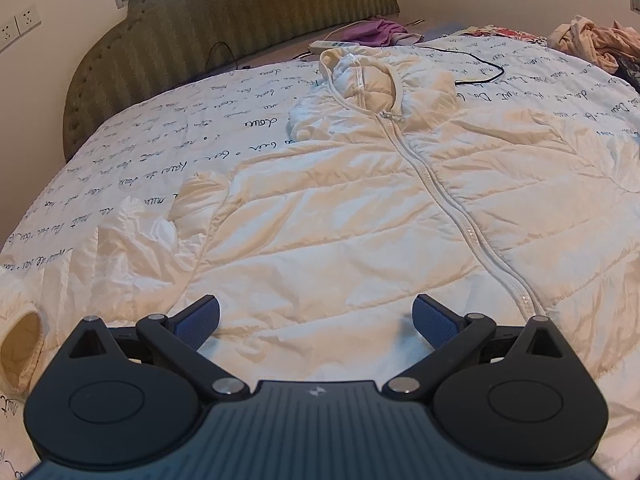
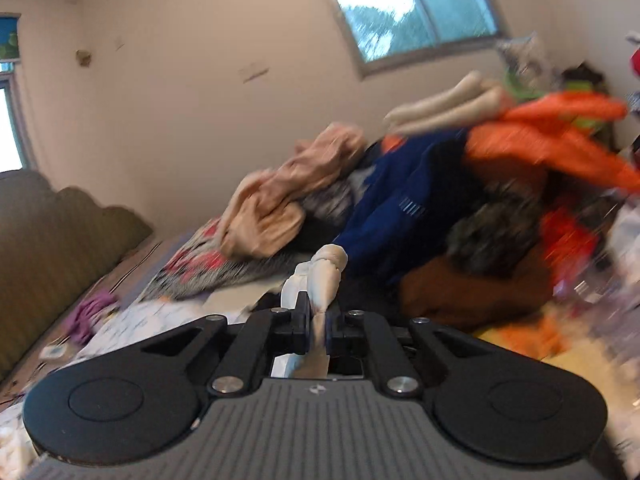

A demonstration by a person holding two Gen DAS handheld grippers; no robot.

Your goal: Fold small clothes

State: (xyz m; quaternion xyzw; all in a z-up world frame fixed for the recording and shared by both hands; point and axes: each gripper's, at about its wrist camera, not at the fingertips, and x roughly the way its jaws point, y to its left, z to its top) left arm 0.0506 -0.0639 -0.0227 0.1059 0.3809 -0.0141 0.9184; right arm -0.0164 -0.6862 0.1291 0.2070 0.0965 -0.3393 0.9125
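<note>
Across the bed (image 1: 168,120), a white puffer jacket (image 1: 360,216) lies spread flat and zipped, hood toward 12 o'clock near the green headboard (image 1: 224,20); its sleeve toward 9 o'clock runs to the frame edge, and the sleeve at 3 o'clock is cut off. Above the hem, the left gripper (image 1: 316,316) hovers with its jaws spread wide and nothing between the blue pads (image 1: 200,318). Seen from the right wrist, where everything is smeared by blur, the right gripper (image 2: 318,326) has its jaws pinched tight on a fold of pale fabric (image 2: 326,272); whether that fabric belongs to the jacket cannot be told. Behind it, from 12 to 3 o'clock, rises a heap of clothes (image 2: 440,184), orange, blue and beige, with edges hard to separate
</note>
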